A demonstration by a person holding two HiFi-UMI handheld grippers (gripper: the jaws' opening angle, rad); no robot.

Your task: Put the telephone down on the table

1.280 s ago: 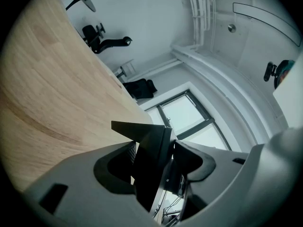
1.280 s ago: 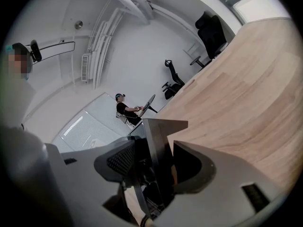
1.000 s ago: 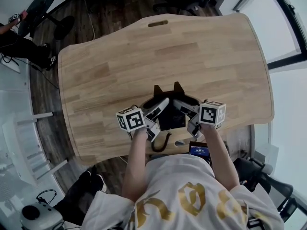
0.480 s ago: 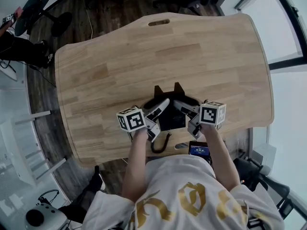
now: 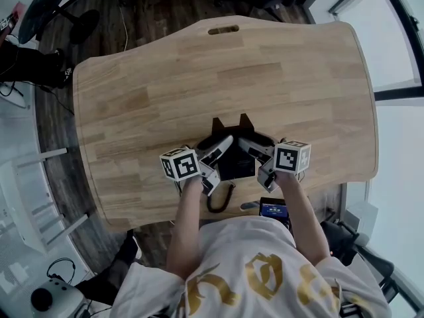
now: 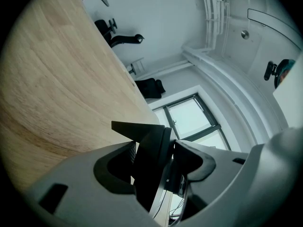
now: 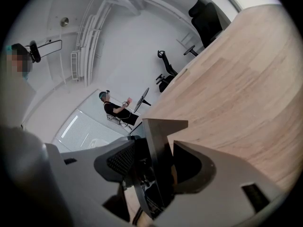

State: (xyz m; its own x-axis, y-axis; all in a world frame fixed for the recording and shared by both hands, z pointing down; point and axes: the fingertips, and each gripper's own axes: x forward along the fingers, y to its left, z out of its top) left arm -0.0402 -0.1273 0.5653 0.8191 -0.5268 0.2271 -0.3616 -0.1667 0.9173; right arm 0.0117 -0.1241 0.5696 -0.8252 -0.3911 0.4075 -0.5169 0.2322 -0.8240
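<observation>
The black telephone hangs just over the near edge of the wooden table, its two pointed stand feet toward the table's middle. My left gripper is shut on its left side and my right gripper on its right side. In the left gripper view a black slab of the telephone fills the gap between the jaws of the left gripper. The right gripper view shows the telephone clamped the same way in the right gripper. Its black cord dangles off the table edge.
A small device with a blue screen sits at the person's waist. The table has a handle slot at its far edge. A seated person and office chairs are beyond the table. Windows run along the right.
Both grippers have sunk a little toward the table with the telephone still held between them. The cord now hangs slightly lower.
</observation>
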